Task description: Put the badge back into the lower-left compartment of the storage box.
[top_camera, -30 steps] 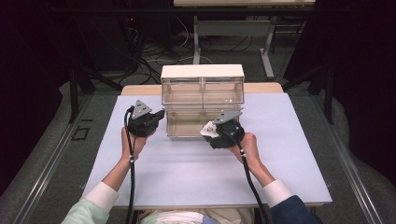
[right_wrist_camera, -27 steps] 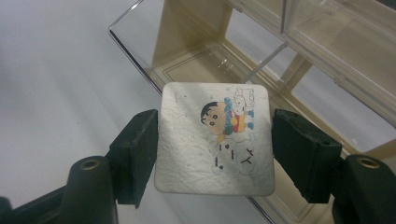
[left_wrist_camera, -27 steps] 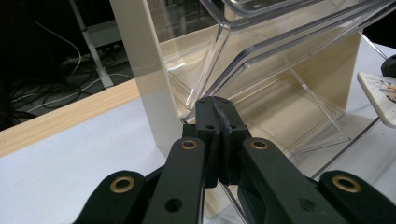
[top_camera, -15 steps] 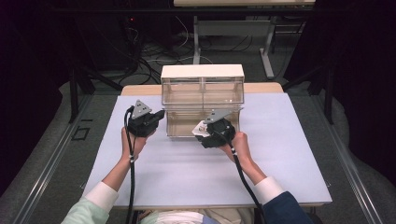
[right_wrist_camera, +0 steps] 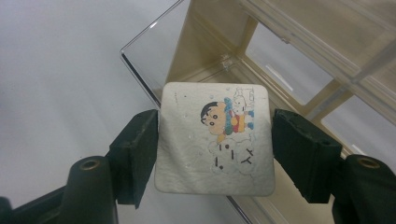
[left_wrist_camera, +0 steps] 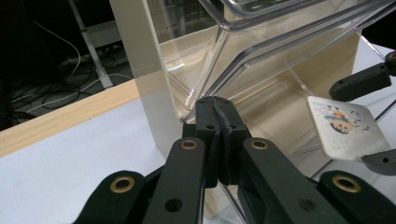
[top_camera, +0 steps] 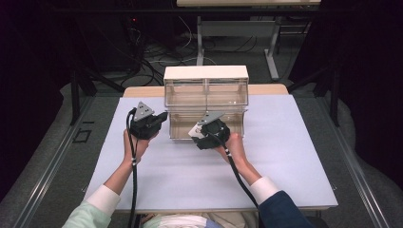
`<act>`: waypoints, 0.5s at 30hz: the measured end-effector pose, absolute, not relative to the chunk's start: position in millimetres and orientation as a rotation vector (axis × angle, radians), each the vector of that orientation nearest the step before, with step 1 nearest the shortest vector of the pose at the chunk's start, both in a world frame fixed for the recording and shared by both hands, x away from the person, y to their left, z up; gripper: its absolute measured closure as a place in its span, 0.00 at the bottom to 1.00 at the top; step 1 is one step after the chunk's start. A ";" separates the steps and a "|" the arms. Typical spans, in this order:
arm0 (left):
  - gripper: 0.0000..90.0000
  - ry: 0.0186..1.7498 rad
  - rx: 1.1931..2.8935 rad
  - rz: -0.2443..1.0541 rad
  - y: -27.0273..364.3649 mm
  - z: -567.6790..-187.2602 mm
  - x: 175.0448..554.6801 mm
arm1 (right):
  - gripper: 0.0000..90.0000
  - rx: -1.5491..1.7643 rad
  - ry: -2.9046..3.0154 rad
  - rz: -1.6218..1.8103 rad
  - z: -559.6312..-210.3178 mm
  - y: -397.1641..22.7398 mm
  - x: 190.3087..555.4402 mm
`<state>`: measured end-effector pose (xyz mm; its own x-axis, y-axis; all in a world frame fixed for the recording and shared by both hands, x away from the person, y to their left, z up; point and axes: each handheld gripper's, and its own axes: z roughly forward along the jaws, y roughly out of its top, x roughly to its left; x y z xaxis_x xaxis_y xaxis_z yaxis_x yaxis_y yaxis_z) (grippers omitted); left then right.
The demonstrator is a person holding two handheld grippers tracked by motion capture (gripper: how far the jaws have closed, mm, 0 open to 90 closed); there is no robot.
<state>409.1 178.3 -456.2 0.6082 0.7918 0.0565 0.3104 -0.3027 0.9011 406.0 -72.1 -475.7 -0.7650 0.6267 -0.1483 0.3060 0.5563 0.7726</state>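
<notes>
Holding the small square white coaster with the cartoon print (right_wrist_camera: 215,138) edge to edge, your right gripper (right_wrist_camera: 215,149) is clamped on its two opposite sides. That grip leaves its flat face free, likely so it can slide into the open clear plastic drawer (top_camera: 207,124) just ahead of and below the jaws. The coaster sits flat between the pads, printed face toward the gripper's camera, roughly level. It is square, so it has no real long axis, and its leading edge points into the drawer mouth. The print reads sideways to the jaws.

Your left gripper (left_wrist_camera: 215,112) has its jaws pressed together with nothing between them, tips right against the near corner of the drawer and just beside the cream cabinet frame (left_wrist_camera: 140,56). It is probably bracing the drawer so it doesn't shift. From there the coaster hangs off to its right, over the drawer. The pale lilac table mat (top_camera: 285,142) lies under both hands.
</notes>
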 end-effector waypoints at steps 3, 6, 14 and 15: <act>1.00 0.884 1.876 0.631 178.3 -456.2 409.2 | 0.37 0.753 2.386 1.070 -476.3 -67.2 407.5; 1.00 0.883 1.876 0.630 178.5 -456.2 409.1 | 0.37 0.754 2.393 1.058 -475.8 -62.0 408.4; 1.00 0.879 1.871 0.629 178.8 -456.1 408.9 | 0.37 0.797 2.387 1.040 -480.0 -52.3 414.2; 1.00 0.879 1.871 0.629 178.8 -456.1 409.0 | 0.37 0.799 2.390 1.038 -480.0 -52.0 414.9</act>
